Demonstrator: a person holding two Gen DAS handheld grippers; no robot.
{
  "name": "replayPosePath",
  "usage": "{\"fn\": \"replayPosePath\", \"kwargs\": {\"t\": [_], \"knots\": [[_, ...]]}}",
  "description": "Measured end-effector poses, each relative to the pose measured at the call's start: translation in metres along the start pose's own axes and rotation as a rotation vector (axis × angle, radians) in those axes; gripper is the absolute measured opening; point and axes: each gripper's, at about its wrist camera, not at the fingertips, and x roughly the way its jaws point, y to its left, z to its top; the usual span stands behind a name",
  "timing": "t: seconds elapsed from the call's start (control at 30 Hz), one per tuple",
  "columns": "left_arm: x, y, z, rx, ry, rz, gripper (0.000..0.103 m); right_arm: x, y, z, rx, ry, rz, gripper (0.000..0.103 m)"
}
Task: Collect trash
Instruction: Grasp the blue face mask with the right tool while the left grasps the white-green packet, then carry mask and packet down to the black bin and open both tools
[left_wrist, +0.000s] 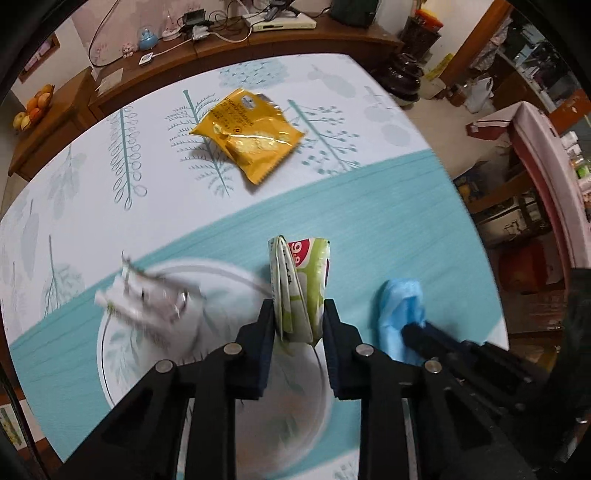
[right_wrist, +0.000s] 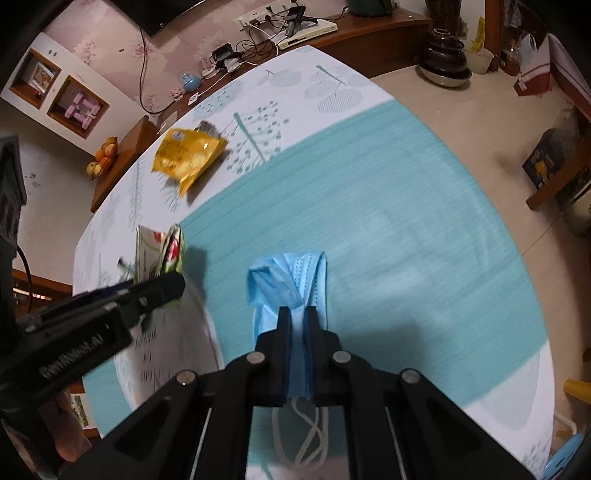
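My left gripper (left_wrist: 299, 308) is shut on a folded green and white wrapper (left_wrist: 299, 273), held upright over the teal band of the table (left_wrist: 388, 221). The same wrapper (right_wrist: 162, 251) and left gripper (right_wrist: 173, 286) show at the left of the right wrist view. My right gripper (right_wrist: 297, 313) is shut on a crumpled blue face mask (right_wrist: 291, 273), whose white ear loops (right_wrist: 306, 435) hang below the jaws. The mask (left_wrist: 400, 306) sits just right of the wrapper. A yellow snack packet (left_wrist: 247, 133) (right_wrist: 188, 155) lies flat further back on the table.
A clear glass bowl (left_wrist: 107, 354) (right_wrist: 212, 332) stands under and left of the left gripper, with blurred white crumpled trash (left_wrist: 147, 299) at its rim. Behind the table a wooden sideboard (left_wrist: 229, 55) carries cables and devices. The table edge and floor (right_wrist: 461, 122) lie to the right.
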Motion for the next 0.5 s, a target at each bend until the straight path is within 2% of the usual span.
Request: {"fn": "replayPosePath", "kwargs": {"t": [0.17,0.37,0.5], "knots": [[-0.039,-0.021,-0.052,0.04,-0.059,0.013,0.023,-0.023,-0.007,-0.042,0.014,0.0,0.045,0.006],[-0.087,-0.045,-0.123,0.042,-0.108,0.001,0.023,-0.07,-0.026,-0.1,0.033,-0.022,0.107,0.005],[-0.116,-0.069,-0.177,0.05,-0.145,0.02,0.023,-0.109,-0.037,-0.143,0.002,-0.053,0.158,0.005]]}}
